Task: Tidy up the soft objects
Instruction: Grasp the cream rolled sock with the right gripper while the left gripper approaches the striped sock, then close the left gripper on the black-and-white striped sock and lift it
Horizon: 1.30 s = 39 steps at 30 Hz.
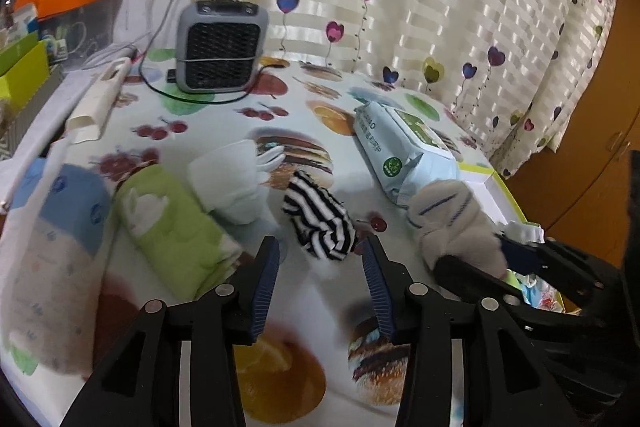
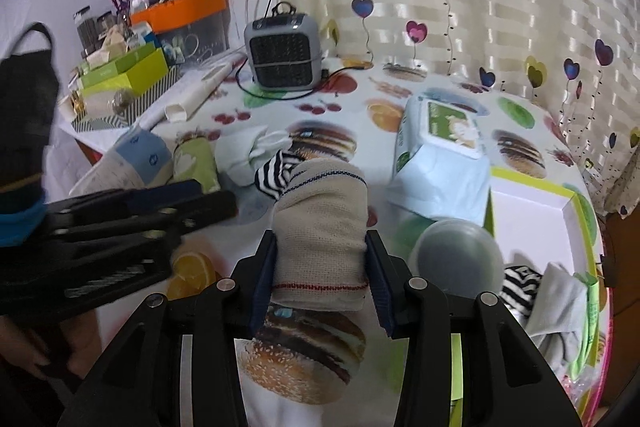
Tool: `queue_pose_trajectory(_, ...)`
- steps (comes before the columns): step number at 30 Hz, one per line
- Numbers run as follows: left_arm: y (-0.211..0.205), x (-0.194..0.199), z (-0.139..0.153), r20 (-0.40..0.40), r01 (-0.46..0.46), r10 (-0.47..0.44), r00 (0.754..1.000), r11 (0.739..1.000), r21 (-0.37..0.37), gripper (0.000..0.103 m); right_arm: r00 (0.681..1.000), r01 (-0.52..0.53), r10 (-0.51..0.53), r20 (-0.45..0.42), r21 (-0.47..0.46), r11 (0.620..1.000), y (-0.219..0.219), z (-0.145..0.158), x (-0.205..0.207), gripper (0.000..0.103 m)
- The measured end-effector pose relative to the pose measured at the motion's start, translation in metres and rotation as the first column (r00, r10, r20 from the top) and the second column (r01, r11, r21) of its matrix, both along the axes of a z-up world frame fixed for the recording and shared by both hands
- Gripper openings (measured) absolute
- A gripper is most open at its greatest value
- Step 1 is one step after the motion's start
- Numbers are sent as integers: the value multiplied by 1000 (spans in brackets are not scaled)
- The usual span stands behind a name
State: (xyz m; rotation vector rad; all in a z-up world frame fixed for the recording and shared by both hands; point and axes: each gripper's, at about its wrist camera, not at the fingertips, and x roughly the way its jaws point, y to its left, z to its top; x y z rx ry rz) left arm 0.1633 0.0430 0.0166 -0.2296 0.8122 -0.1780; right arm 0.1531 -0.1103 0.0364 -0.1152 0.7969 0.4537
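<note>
My right gripper (image 2: 320,259) is shut on a beige rolled sock (image 2: 320,223) with red and blue trim, held above the table; it also shows in the left wrist view (image 1: 452,223). My left gripper (image 1: 320,267) is open and empty, just short of a black-and-white striped sock (image 1: 320,223), also seen in the right wrist view (image 2: 276,167). A white folded cloth (image 1: 228,179), a green rolled towel (image 1: 172,227) and a blue-and-white pack (image 1: 52,247) lie to its left. More soft items (image 2: 552,299) sit in a box at the right.
A wet-wipes pack (image 1: 400,147) lies at the right by a white-lined green box (image 2: 532,211). A clear plastic lid (image 2: 456,255) is near it. A grey heater (image 1: 220,47) with its cable stands at the back. Cluttered boxes (image 2: 132,71) line the left. A curtain hangs behind.
</note>
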Motion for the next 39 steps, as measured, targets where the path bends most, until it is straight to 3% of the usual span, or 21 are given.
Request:
queue_pose_trajectory(14, -33, 70, -47, -124, 21, -13, 992, 998, 59, 43, 999, 47, -47, -3, 40, 998, -28, -1, 21, 44)
queue_pose_trajectory(19, -32, 73, -53, -122, 12, -3, 992, 997, 76, 15, 999, 52, -51, -11, 47, 998, -32, -3, 22, 44)
queue_pose_trajectory(23, -33, 65, -44, -91, 17, -9, 996, 996, 92, 9, 999, 50, -50, -5, 53, 997, -34, 1, 19, 44)
queue_pose_trajectory(39, -39, -11, 29, 71, 42, -50, 996, 994, 102, 8, 996, 47, -52, 79, 66, 997, -40, 37, -23, 44)
